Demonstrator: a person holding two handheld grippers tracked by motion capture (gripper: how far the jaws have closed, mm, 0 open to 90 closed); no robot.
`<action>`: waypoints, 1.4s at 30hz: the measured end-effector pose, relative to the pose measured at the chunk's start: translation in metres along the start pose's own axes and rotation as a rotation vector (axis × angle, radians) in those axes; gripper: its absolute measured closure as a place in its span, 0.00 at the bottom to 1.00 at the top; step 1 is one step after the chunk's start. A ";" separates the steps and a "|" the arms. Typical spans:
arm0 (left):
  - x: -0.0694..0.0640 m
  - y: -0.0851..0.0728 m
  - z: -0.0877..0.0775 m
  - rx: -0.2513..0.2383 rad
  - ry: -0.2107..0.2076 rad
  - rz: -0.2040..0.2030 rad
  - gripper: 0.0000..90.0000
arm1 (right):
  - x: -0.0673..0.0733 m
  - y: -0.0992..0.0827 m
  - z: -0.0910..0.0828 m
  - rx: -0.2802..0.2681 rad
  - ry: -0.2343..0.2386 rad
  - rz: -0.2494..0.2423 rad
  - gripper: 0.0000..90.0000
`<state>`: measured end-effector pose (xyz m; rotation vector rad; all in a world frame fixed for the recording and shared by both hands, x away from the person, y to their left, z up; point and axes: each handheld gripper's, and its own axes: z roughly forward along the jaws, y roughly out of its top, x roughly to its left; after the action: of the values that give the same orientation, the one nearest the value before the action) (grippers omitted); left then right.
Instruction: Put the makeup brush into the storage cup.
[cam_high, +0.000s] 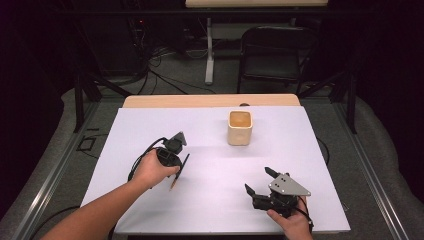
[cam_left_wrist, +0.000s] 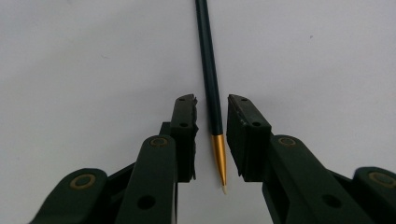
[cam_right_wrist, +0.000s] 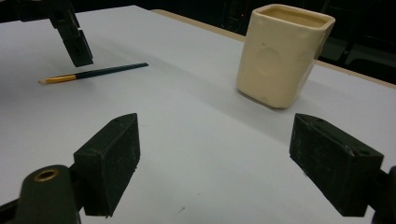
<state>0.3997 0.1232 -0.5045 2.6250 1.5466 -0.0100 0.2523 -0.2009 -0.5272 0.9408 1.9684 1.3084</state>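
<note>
A dark green pencil (cam_high: 180, 170) with a gold, pointed end lies flat on the white table cover (cam_high: 215, 200), left of middle. My left gripper (cam_high: 176, 166) points down over it. In the left gripper view the pencil (cam_left_wrist: 208, 60) runs between the two pads of the left gripper (cam_left_wrist: 211, 105), with a thin gap on each side, so the jaws are open around it. My right gripper (cam_high: 258, 180) rests near the front right, open and empty. Its view looks past its own wide jaws (cam_right_wrist: 217, 154) to a cream square cup (cam_right_wrist: 280, 56), the pencil (cam_right_wrist: 102, 71) and the left gripper (cam_right_wrist: 74, 44).
The cream cup (cam_high: 240, 129) stands upright toward the back of the table, right of centre. A strip of bare wooden tabletop (cam_high: 200, 101) shows behind the white cover. Past the table stand a black folding chair (cam_high: 272, 55) and cables on the floor.
</note>
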 end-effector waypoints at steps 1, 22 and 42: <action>0.000 0.000 0.000 0.002 -0.001 0.001 0.81 | 0.000 0.000 0.000 0.000 0.000 -0.002 0.18; 0.001 -0.002 0.009 0.043 -0.032 -0.056 0.88 | 0.001 0.000 0.000 0.003 0.004 -0.013 0.18; 0.000 -0.002 0.013 0.060 -0.029 -0.061 0.90 | 0.001 0.000 0.000 0.004 0.003 -0.018 0.18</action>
<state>0.3980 0.1229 -0.5175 2.6090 1.6408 -0.1000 0.2517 -0.2003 -0.5273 0.9214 1.9779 1.2974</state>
